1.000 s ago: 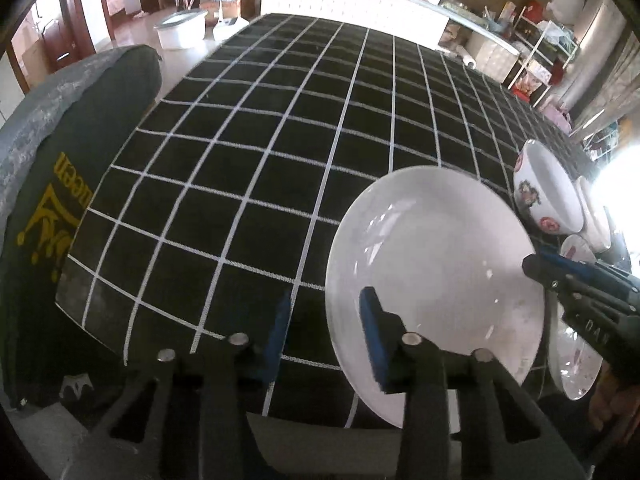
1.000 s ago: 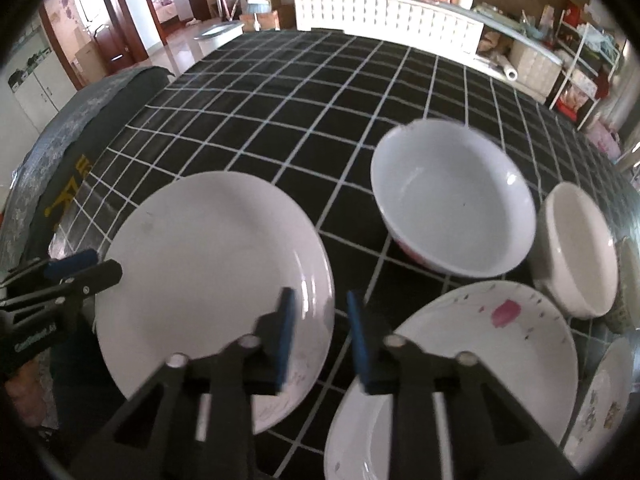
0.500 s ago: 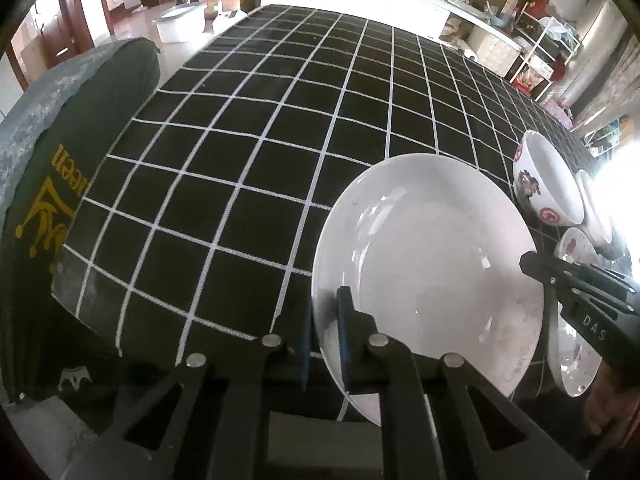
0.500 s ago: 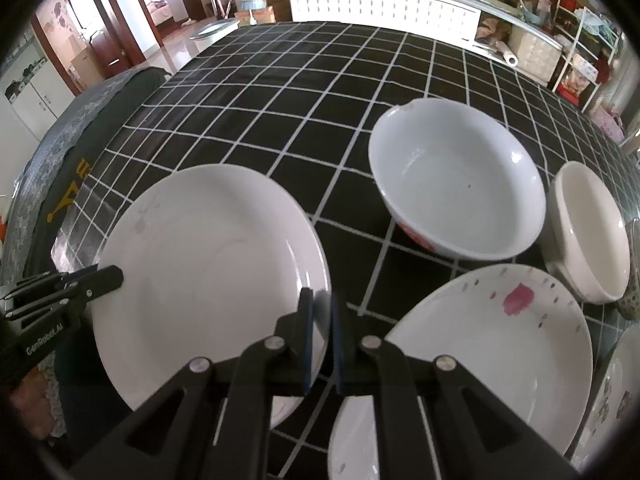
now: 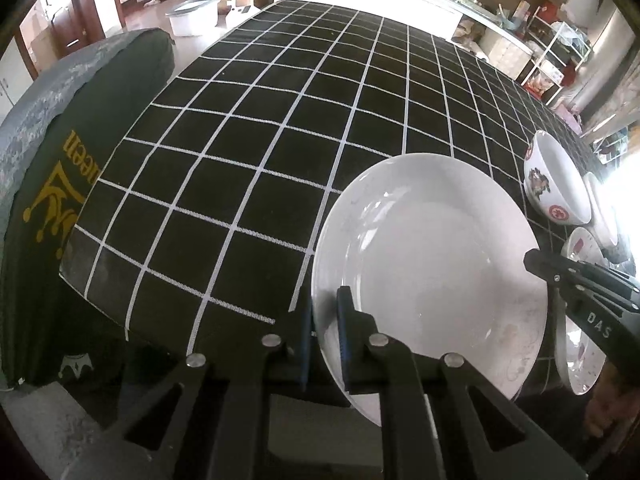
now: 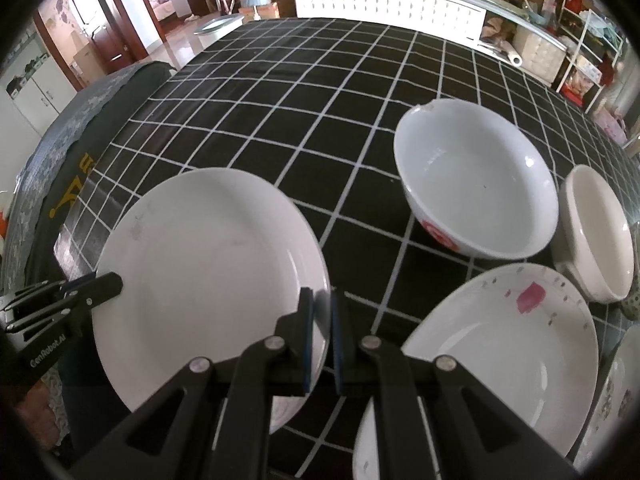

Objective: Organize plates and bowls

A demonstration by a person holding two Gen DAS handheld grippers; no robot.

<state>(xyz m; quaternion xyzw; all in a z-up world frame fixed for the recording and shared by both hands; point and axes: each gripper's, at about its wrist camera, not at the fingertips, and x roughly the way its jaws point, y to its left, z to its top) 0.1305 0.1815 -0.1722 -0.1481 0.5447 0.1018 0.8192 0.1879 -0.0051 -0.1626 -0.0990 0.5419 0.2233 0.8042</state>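
A plain white plate [image 5: 432,256] lies at the near edge of the black checked table [image 5: 280,120]. My left gripper [image 5: 325,320] is shut on its left rim. My right gripper [image 6: 322,320] is shut on its right rim; the plate also shows in the right wrist view [image 6: 208,264]. Each gripper shows in the other's view, the right one [image 5: 568,276] and the left one [image 6: 80,292]. A large white bowl [image 6: 476,184] with red marks stands to the right. A speckled plate [image 6: 500,348] lies in front of it.
A smaller white bowl [image 6: 600,236] stands right of the large bowl. Another patterned plate [image 6: 616,392] lies at the far right edge. A dark green padded seat [image 5: 52,152] stands off the table's left side. White cabinets [image 6: 384,0] stand beyond the far edge.
Both grippers went from open beside the plate's rim to shut on it. The plate looks slightly raised and tilted now.
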